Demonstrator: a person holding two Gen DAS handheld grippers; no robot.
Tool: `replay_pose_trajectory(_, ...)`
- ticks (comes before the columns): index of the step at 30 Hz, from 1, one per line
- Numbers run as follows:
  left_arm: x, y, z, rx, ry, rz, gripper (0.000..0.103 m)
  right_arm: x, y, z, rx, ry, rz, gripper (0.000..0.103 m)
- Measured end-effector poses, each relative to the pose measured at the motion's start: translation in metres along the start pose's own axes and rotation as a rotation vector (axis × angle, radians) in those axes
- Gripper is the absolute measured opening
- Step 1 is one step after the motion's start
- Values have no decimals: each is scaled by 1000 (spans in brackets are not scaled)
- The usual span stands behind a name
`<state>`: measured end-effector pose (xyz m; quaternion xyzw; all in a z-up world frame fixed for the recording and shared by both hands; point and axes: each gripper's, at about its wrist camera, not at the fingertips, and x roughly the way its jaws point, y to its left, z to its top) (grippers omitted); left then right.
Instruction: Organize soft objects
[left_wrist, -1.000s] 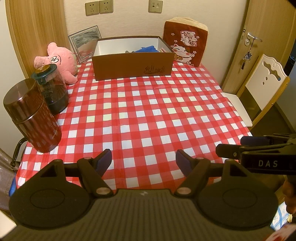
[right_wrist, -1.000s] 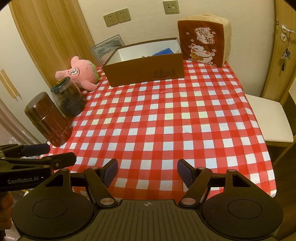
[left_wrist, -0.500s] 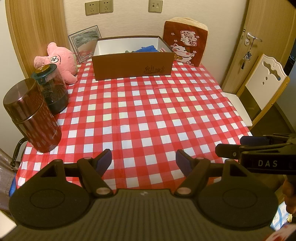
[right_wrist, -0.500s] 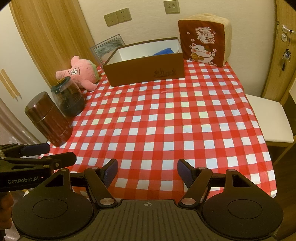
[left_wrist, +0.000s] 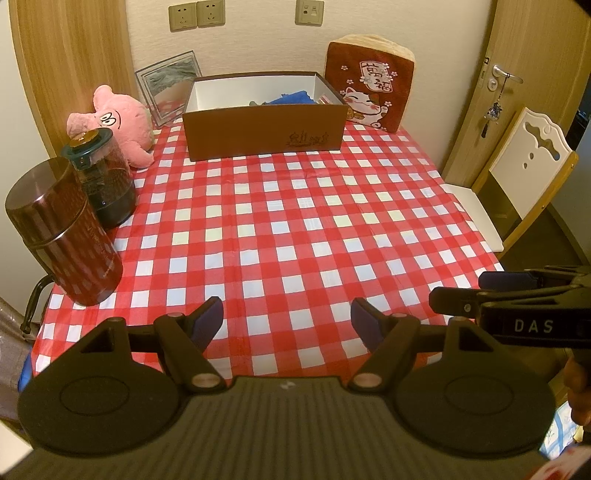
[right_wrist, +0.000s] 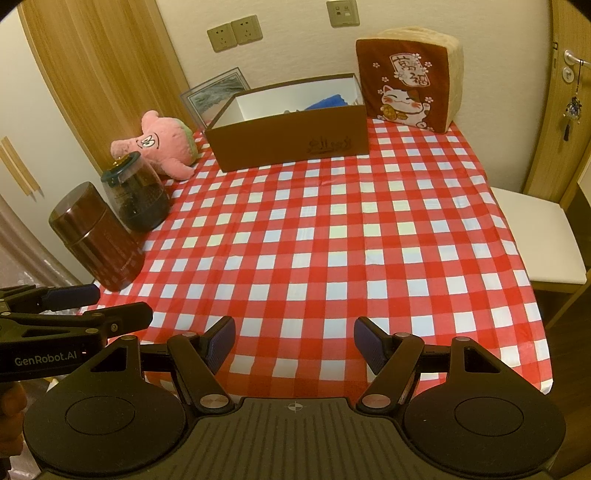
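Note:
A pink plush toy (left_wrist: 118, 120) (right_wrist: 162, 146) lies at the far left of the checked table. A brown cardboard box (left_wrist: 264, 131) (right_wrist: 291, 138) stands at the far middle, with a blue soft item (left_wrist: 291, 98) (right_wrist: 328, 101) inside. A red lucky-cat cushion (left_wrist: 371, 90) (right_wrist: 406, 85) leans on the wall beside the box. My left gripper (left_wrist: 287, 321) is open over the near table edge, holding nothing. My right gripper (right_wrist: 294, 341) is open too, also empty. Each gripper shows side-on in the other's view: right gripper (left_wrist: 458, 290), left gripper (right_wrist: 123, 304).
Two jars stand at the left edge: a dark red canister (left_wrist: 62, 236) (right_wrist: 98, 236) and a glass jar with a teal lid (left_wrist: 101, 177) (right_wrist: 136, 194). A framed picture (left_wrist: 168, 85) leans on the wall. A white chair (left_wrist: 517, 170) and a door (left_wrist: 524, 55) are to the right.

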<state>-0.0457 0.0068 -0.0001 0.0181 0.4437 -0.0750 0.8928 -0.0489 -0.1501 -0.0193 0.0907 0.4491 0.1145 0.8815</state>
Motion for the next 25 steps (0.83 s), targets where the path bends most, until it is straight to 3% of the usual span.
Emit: replay_pose_trajectory(25,2,-1,1,3,2,7,75,2,1,1,2,3,-2,71)
